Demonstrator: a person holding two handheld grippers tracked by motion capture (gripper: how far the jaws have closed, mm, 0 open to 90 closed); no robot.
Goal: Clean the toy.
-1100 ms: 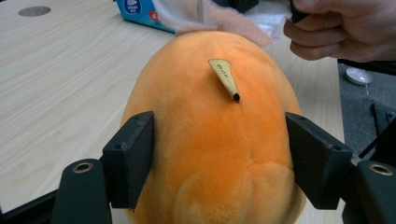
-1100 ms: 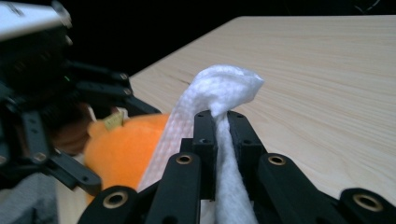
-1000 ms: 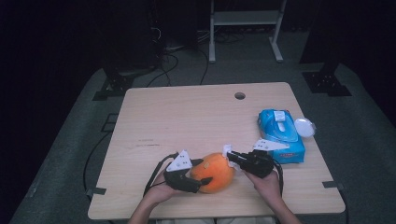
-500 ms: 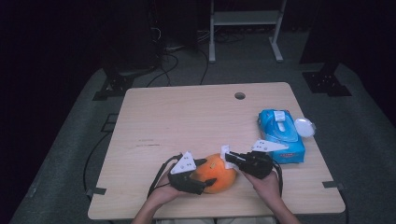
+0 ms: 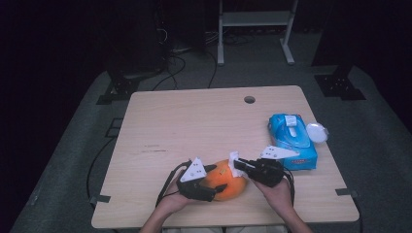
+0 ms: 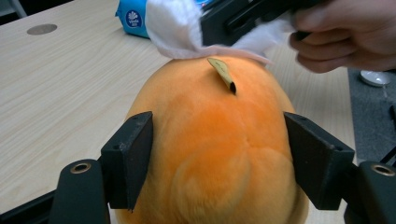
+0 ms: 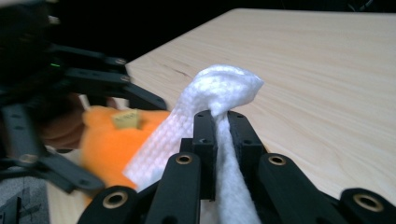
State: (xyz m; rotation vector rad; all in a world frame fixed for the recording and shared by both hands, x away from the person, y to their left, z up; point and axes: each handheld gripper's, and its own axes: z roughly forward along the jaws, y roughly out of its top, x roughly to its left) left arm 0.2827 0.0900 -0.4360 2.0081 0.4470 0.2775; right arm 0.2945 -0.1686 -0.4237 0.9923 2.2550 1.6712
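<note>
On the light wooden table (image 5: 194, 126), near its front edge, lies a round orange plush toy (image 5: 227, 180) with a small tan stem on top, and everything else is placed here from that toy. The left gripper (image 5: 210, 183) has its two black jaws set against the toy's two flanks, as the left gripper view shows; they have just been closing a little around it, the pads against the plush on both sides. Just to the right of the toy, the right gripper (image 5: 236, 166) has its jaws pressed together on a folded white textured wipe (image 7: 219, 93), which bulges out above the fingertips and hangs down between them; in the left gripper view the wipe lies on the top of the toy, just behind its stem. Farther right of the toy, and a little behind it, rests a blue soft pack of wipes (image 5: 291, 141) with a white flap on top; a white flower-like emblem shows on its end in the left gripper view, but its writing is too small to read. A round white lid (image 5: 316, 131) lies touching the pack's far right side.
</note>
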